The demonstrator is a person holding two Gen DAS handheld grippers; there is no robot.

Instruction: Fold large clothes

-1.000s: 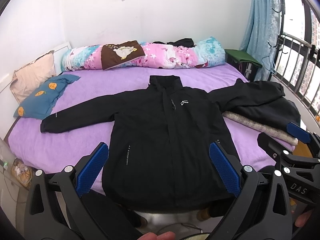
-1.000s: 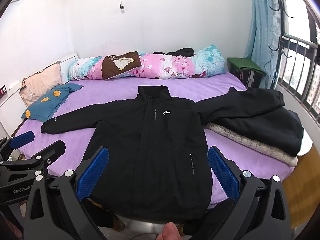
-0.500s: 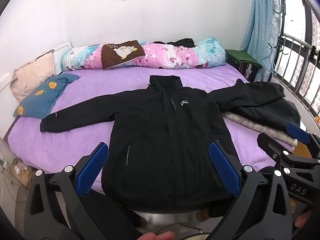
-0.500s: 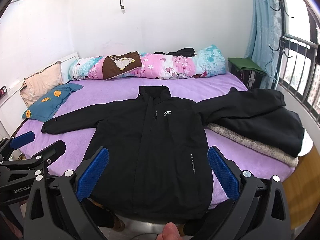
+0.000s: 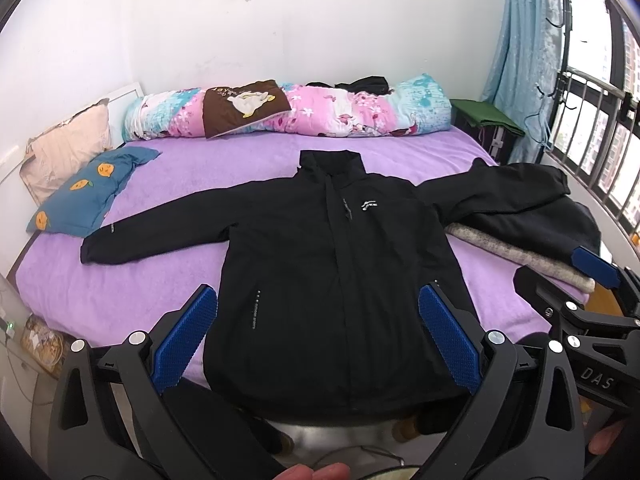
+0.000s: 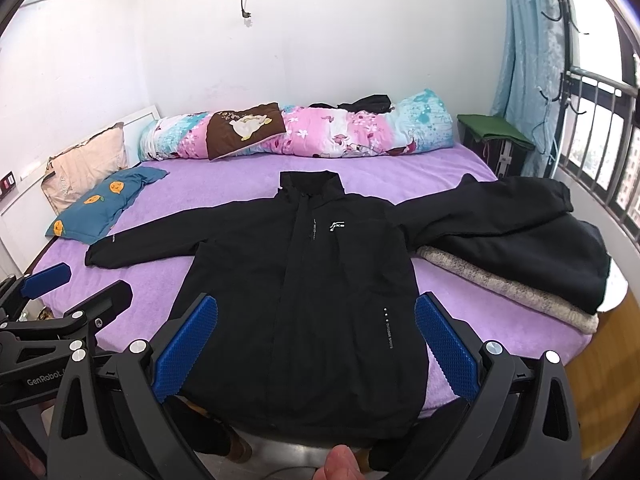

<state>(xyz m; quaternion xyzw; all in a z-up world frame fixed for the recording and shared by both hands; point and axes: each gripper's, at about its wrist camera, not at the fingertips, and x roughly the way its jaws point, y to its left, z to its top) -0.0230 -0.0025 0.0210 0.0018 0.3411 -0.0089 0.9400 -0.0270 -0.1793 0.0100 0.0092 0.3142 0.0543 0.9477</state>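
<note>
A black zip jacket lies flat, front up, on the purple bed, collar toward the far wall and both sleeves spread out; it also shows in the right wrist view. Its hem hangs over the bed's near edge. My left gripper is open and empty, held in the air above the hem. My right gripper is open and empty, at the same height beside it, and its fingers show at the right of the left wrist view. Neither gripper touches the jacket.
A stack of folded clothes, black over grey, sits at the bed's right side under the jacket's right sleeve. A rolled floral quilt lies along the far wall. A blue pillow and a beige pillow are at left. Window railing at right.
Both grippers have drifted very slightly; the view has barely shifted. The jacket has not moved and both jaws stay open.
</note>
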